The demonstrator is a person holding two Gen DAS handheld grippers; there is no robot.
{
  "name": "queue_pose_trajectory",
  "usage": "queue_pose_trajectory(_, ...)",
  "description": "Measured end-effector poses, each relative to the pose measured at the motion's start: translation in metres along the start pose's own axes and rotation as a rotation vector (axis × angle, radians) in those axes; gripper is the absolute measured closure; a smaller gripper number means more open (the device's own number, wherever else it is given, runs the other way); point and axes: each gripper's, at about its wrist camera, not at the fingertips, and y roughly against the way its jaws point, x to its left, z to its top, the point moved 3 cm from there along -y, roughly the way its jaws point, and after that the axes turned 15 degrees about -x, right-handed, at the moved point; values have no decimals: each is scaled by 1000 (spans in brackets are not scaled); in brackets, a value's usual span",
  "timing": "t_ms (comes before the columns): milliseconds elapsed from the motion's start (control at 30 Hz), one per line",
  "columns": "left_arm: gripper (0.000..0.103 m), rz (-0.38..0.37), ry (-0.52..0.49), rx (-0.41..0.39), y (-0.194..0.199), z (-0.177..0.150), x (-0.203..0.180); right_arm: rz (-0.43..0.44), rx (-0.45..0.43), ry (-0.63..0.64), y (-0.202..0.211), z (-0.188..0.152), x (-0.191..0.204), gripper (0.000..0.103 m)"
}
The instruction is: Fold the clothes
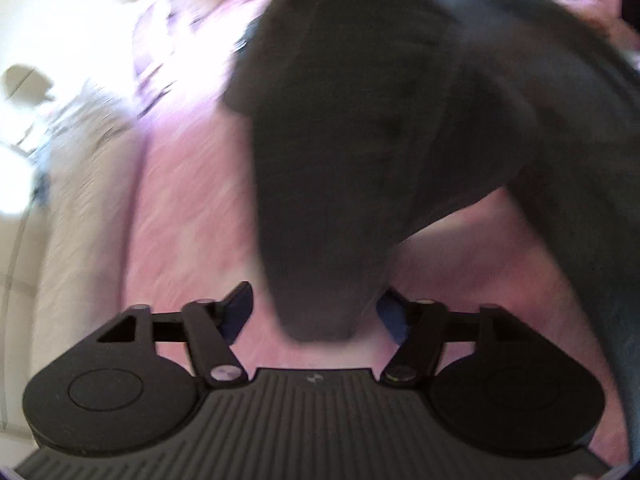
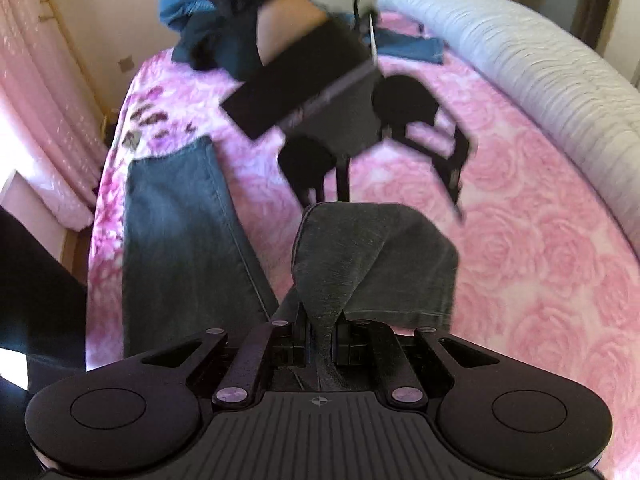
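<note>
A pair of dark blue-grey jeans lies on a pink rose-patterned bedspread. My right gripper is shut on a bunched fold of one jeans leg, which is lifted off the bed. My left gripper hovers open above the far end of that fold, seen blurred with the person's hand. In the left wrist view the left gripper is open, and a dark hanging end of the jeans dips between its fingers without being pinched.
A white padded headboard or bolster curves along the bed's right side. More blue clothes lie at the far end of the bed. Pink curtains hang at the left beside the bed edge.
</note>
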Motion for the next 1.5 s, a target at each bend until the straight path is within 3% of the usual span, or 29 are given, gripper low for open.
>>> queue_pose_trajectory(33,98,-14,26,20,1,3,3,-10,-8,-8,6,0,-1,96)
queue_pose_trajectory(100,103,-19,120,71,14,5,13,-32,-23,-17,16,1,-5,96)
queue_pose_trajectory(200,103,17,331,144,56,2,35,-76,-75,-16,23,6,-10,92)
queue_pose_trajectory(267,103,35,525,221,96,-10,53,-135,-141,-3,24,15,-14,80)
queue_pose_trajectory(333,103,74,712,319,129,-34,70,-236,-231,7,27,26,-20,54)
queue_pose_trajectory(367,102,84,821,386,141,-54,77,-288,-283,-10,30,30,-24,51)
queue_pose_trajectory(400,94,89,934,455,150,-75,83,-323,-287,-41,32,27,-28,49)
queue_pose_trajectory(433,86,116,974,489,152,-87,83,-350,-269,-80,33,19,-31,48)
queue_pose_trajectory(567,85,256,1030,573,152,-123,77,-454,-196,-233,37,-11,-43,48)
queue_pose_trajectory(667,76,362,1069,634,151,-150,72,-532,-140,-348,41,-34,-52,48)
queue_pose_trajectory(700,72,368,1033,641,148,-155,67,-557,-121,-386,42,-42,-54,48)
queue_pose_trajectory(800,61,340,760,642,129,-149,29,-586,-53,-453,40,-62,-53,48)
queue_pose_trajectory(933,45,283,430,625,104,-153,-17,-556,16,-427,20,-72,-40,47)
queue_pose_trajectory(1033,39,239,268,648,92,-171,-40,-508,65,-362,-7,-73,-33,47)
queue_pose_trajectory(1067,39,230,245,650,90,-178,-44,-491,82,-341,-17,-74,-32,47)
queue_pose_trajectory(1233,56,216,373,616,98,-197,-29,-456,162,-206,-65,-83,-32,47)
queue_pose_trajectory(1367,60,217,436,581,109,-206,-17,-405,196,-58,-102,-80,-30,47)
queue_pose_trajectory(1500,92,218,477,547,119,-210,-5,-422,193,25,-111,-71,-33,47)
